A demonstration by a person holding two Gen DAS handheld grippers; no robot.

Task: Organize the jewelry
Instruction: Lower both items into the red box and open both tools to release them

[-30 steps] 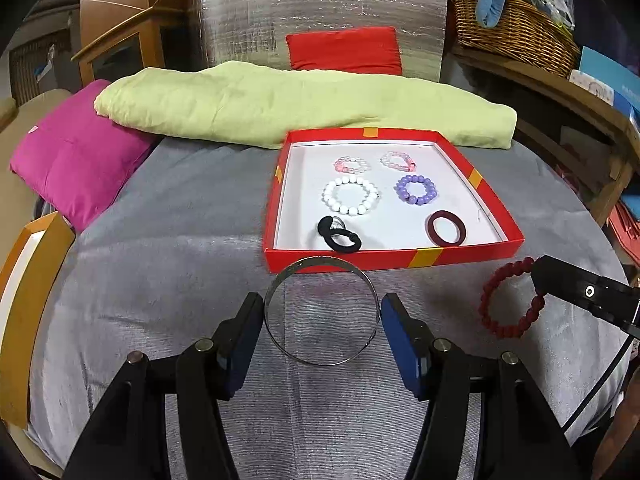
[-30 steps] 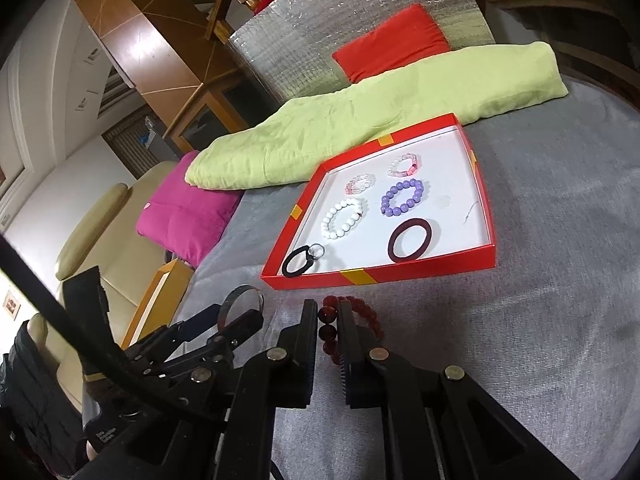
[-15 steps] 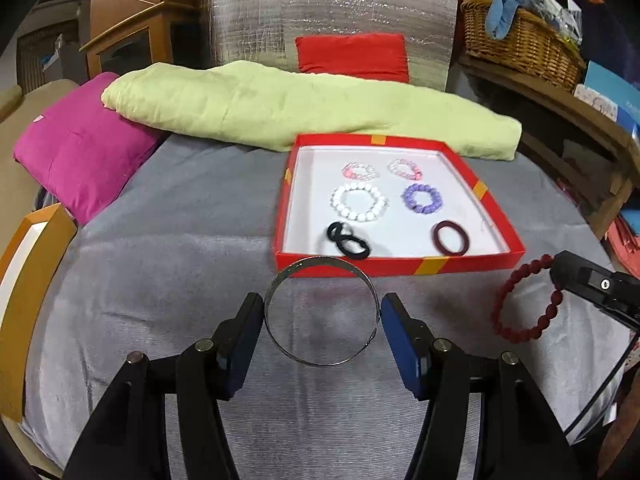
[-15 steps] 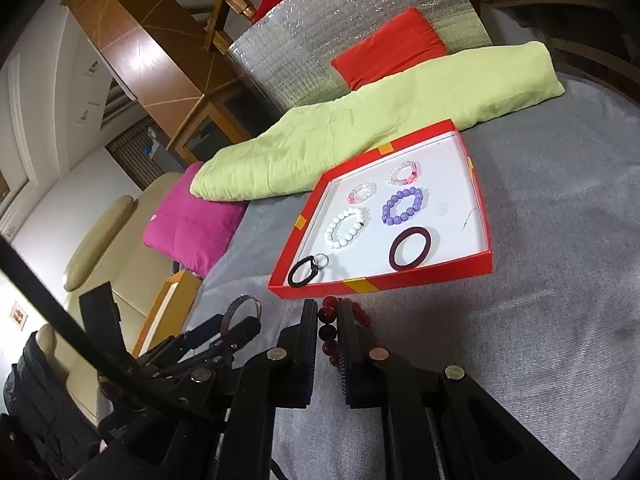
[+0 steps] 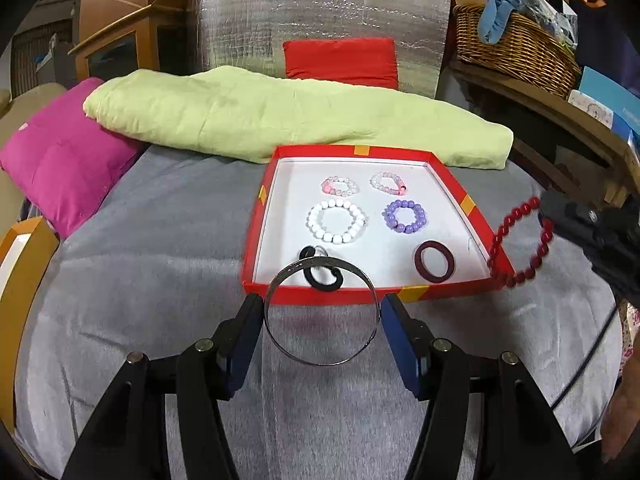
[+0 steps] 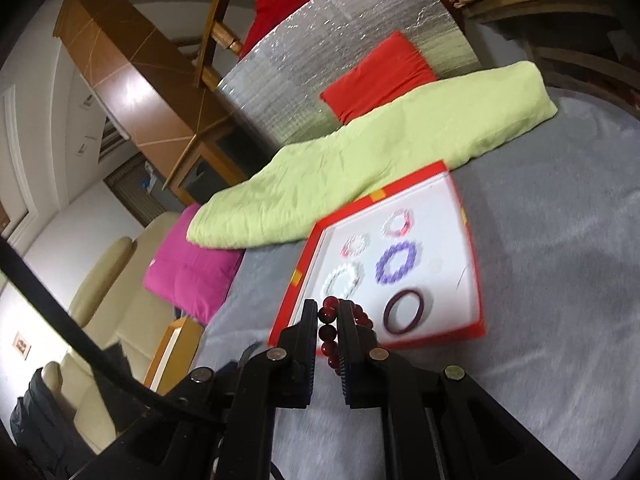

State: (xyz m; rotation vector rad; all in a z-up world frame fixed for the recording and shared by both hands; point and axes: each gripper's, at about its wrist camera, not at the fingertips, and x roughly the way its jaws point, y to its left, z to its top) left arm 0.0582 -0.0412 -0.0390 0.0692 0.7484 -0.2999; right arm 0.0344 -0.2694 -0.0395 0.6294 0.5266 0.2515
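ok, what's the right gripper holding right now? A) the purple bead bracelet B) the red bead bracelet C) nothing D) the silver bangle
B: the right gripper is shut on the red bead bracelet, which hangs from it by the tray's right edge, while the silver bangle sits between the left gripper's pads and the purple bead bracelet lies in the red tray.

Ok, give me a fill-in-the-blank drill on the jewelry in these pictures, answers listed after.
1. The left gripper holds a thin ____ bangle.
2. The right gripper is shut on a bracelet of ____ beads.
3. The red tray has a ____ inside.
4. Beside the white bead bracelet lies a ____ one.

Answers: metal; red; white; purple
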